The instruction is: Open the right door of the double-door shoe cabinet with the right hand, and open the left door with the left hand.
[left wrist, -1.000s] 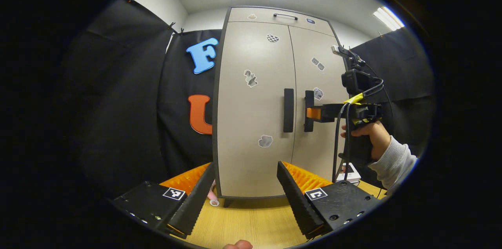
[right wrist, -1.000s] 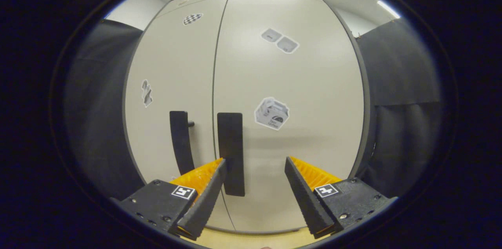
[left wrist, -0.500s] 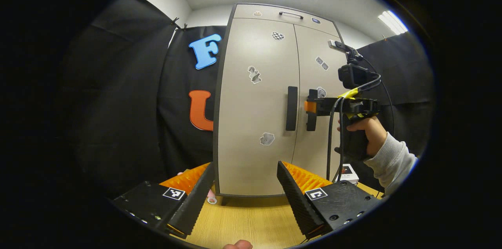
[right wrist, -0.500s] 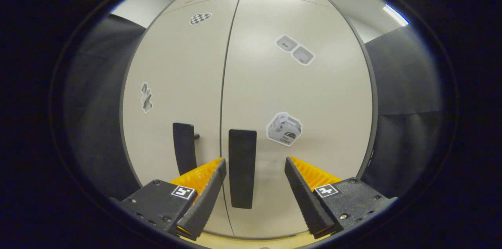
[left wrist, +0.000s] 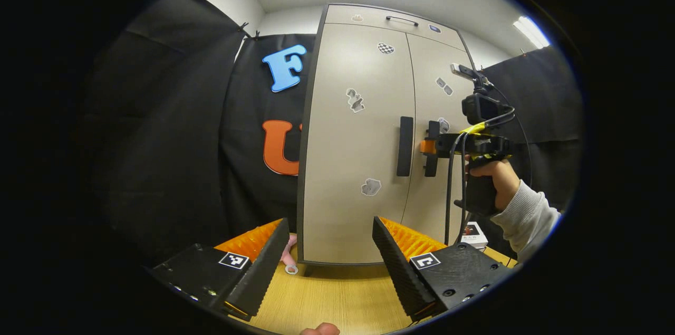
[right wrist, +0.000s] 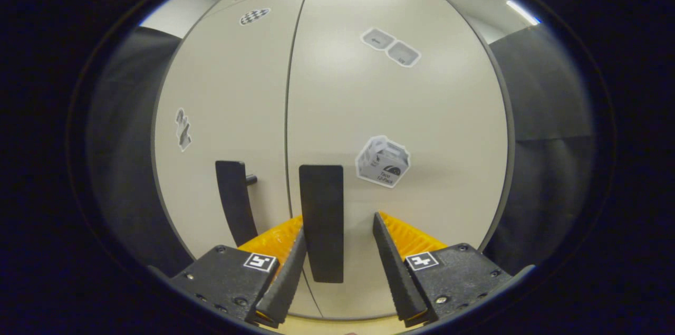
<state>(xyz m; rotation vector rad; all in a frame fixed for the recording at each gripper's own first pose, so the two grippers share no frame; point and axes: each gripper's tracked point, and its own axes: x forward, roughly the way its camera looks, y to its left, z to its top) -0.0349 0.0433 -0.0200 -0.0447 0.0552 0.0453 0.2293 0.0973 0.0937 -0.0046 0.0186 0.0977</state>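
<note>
The beige double-door shoe cabinet stands on the table with both doors closed. Each door has a black vertical handle: the left handle and the right handle. In the left gripper view a hand holds my right gripper at the right handle. In the right gripper view the right handle sits between the fingers of my right gripper; the left finger is at the handle and the right finger stands a gap away. The left handle is beside it. My left gripper stays open, well back from the cabinet.
The cabinet rests on a wooden tabletop. A small pink item with a ring lies by the cabinet's left foot, and a small box sits at its right. Above the doors is a drawer with a handle.
My right gripper has moved up to the right door handle, which now sits between its fingers, and the fingers have narrowed. The left gripper view has drifted slightly left.
</note>
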